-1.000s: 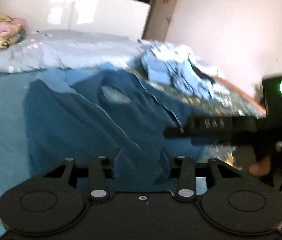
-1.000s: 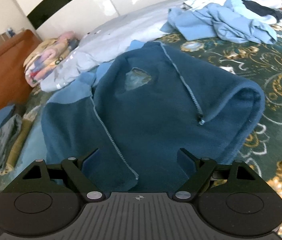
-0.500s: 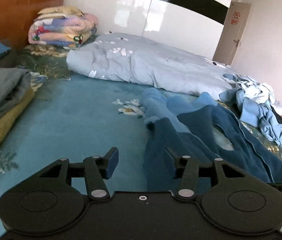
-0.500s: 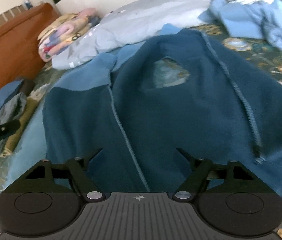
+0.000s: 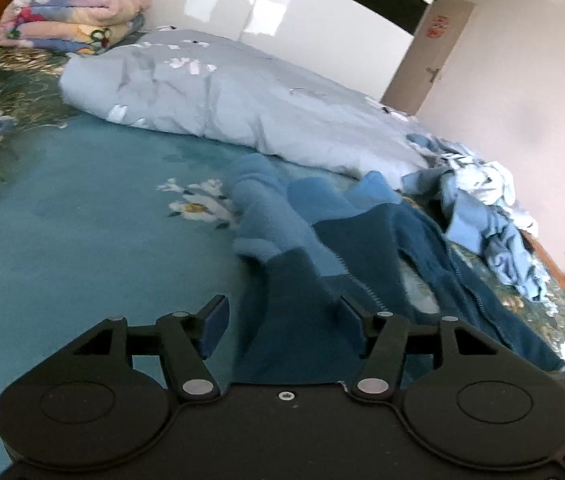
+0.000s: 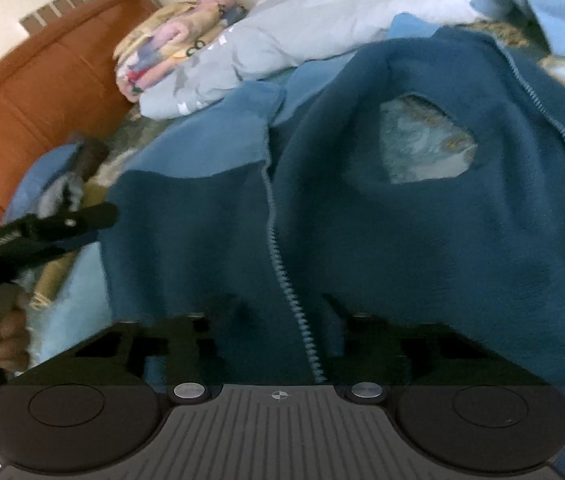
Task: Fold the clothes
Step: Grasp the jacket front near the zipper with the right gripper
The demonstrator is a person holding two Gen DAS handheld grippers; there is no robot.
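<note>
A dark blue fleece jacket [image 6: 402, 240] with lighter blue sleeves lies spread on the bed, its pale zipper [image 6: 282, 264] running down the front. My right gripper [image 6: 284, 312] is low over the front hem. Its jaws are closing with the zipper edge between them, and the blurred fingertips are partly sunk in the fleece. My left gripper [image 5: 282, 318] is at the jacket's [image 5: 362, 248] left side, jaws opening. A dark sleeve fold lies between them, clear of the left finger [image 5: 214, 320]. The right wrist view shows the left gripper [image 6: 42, 228] held by a hand [image 6: 2, 332].
A teal flowered bedspread [image 5: 62, 220] covers the bed. A pale grey duvet [image 5: 242, 92] lies bunched behind the jacket, with folded floral quilts [image 5: 70, 12] at the brown headboard [image 6: 22, 92]. A heap of light blue clothes [image 5: 482, 208] sits at the right, near the door [image 5: 430, 52].
The left gripper swung from over the jacket to its left sleeve and its jaws widened. The right gripper moved closer and lower over the zipper front and its jaws narrowed around the fabric.
</note>
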